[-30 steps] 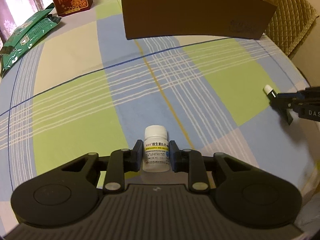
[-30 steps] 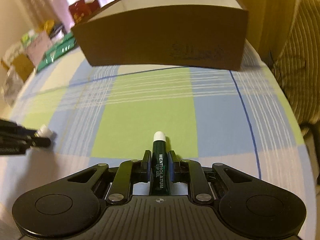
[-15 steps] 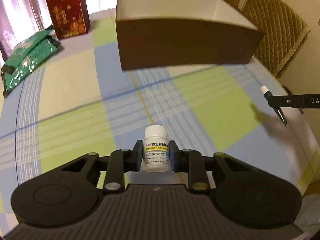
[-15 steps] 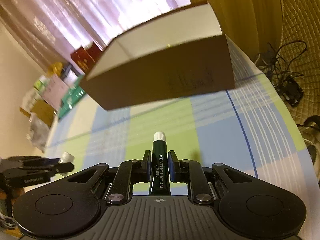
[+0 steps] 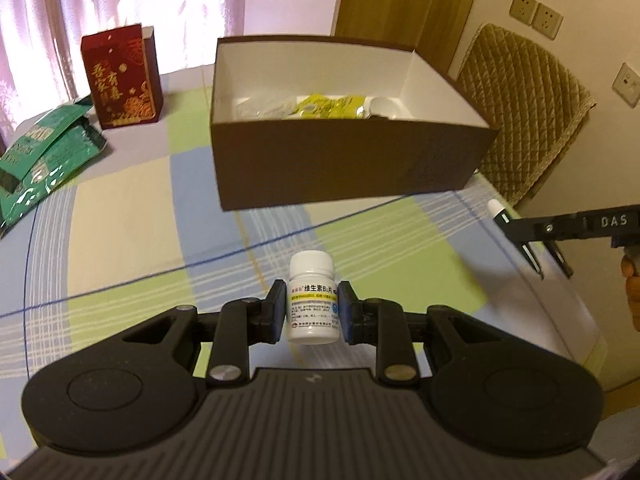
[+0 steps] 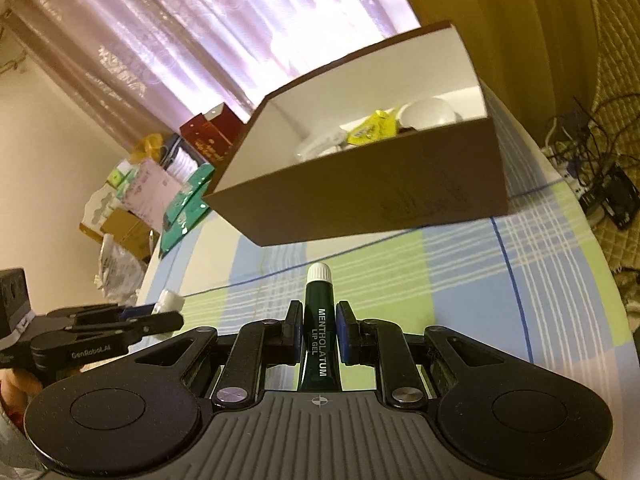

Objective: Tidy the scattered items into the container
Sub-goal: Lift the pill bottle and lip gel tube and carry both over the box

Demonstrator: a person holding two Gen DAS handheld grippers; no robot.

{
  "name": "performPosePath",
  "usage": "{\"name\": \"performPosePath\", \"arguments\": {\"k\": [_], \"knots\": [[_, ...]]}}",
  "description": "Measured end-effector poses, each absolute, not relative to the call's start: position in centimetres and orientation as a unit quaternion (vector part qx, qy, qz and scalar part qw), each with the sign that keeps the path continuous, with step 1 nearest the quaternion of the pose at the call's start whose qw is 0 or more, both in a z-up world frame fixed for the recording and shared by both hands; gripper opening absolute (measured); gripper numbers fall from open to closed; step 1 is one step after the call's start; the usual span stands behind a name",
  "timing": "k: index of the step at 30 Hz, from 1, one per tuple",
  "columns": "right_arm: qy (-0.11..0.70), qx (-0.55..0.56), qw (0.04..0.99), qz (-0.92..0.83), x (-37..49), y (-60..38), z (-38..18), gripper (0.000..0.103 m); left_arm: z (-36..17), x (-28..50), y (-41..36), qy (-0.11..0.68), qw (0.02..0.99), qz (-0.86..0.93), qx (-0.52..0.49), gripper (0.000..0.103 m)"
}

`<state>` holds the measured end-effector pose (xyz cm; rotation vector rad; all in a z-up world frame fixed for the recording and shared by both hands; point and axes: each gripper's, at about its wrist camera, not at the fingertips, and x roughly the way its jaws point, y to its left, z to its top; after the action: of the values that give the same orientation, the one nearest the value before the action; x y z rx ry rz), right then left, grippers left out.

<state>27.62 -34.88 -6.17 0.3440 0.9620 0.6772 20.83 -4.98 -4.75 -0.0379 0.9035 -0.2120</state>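
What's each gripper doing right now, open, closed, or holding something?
Left gripper: closed on the white pill bottle.
Right gripper: closed on the green lip gel tube.

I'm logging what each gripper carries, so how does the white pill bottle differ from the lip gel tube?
The pill bottle is white, squat and round; the lip gel tube is dark green and slim. The left gripper holds the bottle; the right gripper holds the tube. Both have white caps, are clamped and outside the brown box.
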Motion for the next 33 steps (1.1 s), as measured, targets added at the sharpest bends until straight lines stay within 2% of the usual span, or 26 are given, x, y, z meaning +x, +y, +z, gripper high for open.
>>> {"name": "performPosePath", "arguments": {"k": [25,33], "knots": [[0.373,0.103,0.843,0.375,35.3,-32.5,0.4,0.02,0.9,30.3,-7.2,0.363,0.916,-0.169,0.024,0.022],[0.357,0.051,0.856,0.371,39.0,-31.4,1.2,0.02,1.6,34.8,-7.7,0.347,0.92,-0.176,0.05,0.022]]}}
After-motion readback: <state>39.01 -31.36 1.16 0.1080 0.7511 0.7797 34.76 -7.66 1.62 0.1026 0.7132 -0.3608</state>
